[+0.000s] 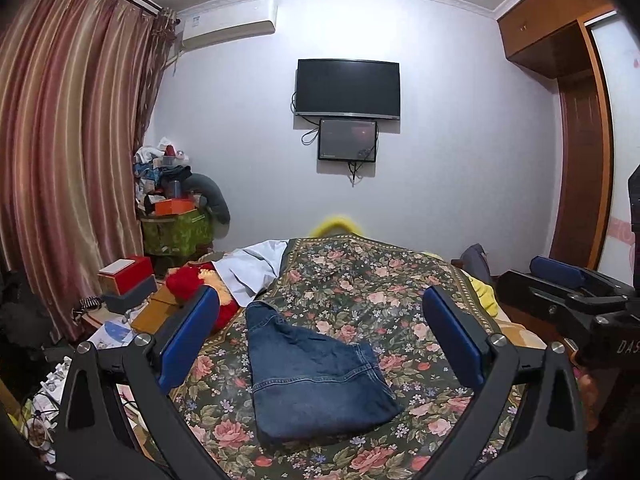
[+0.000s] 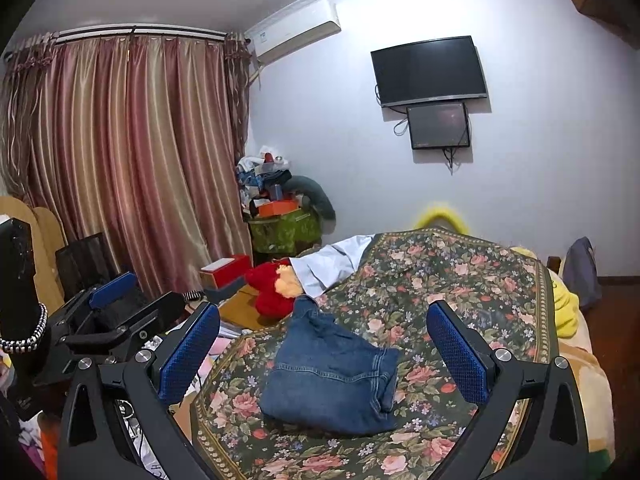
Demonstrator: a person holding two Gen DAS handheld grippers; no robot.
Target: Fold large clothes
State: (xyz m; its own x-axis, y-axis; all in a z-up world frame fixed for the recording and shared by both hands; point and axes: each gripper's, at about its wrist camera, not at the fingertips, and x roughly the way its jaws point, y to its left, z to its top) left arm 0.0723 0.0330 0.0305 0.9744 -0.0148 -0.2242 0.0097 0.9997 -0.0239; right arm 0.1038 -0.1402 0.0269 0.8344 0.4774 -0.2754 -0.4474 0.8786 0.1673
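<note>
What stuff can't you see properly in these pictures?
- Jeans: underside hidden, both views; folded denim covers it.
- White cloth: partly tucked under the flowery blanket, both views.
- Yellow thing: mostly behind the bed's far end, blurry.
- Small screen: picture too dim to read.
- Corner pile: too small and jumbled.

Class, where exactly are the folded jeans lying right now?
In both wrist views the folded jeans lie centre-frame on the floral bedspread, untouched, ahead of both open grippers, with the red plush toy beyond them to the left.
</note>
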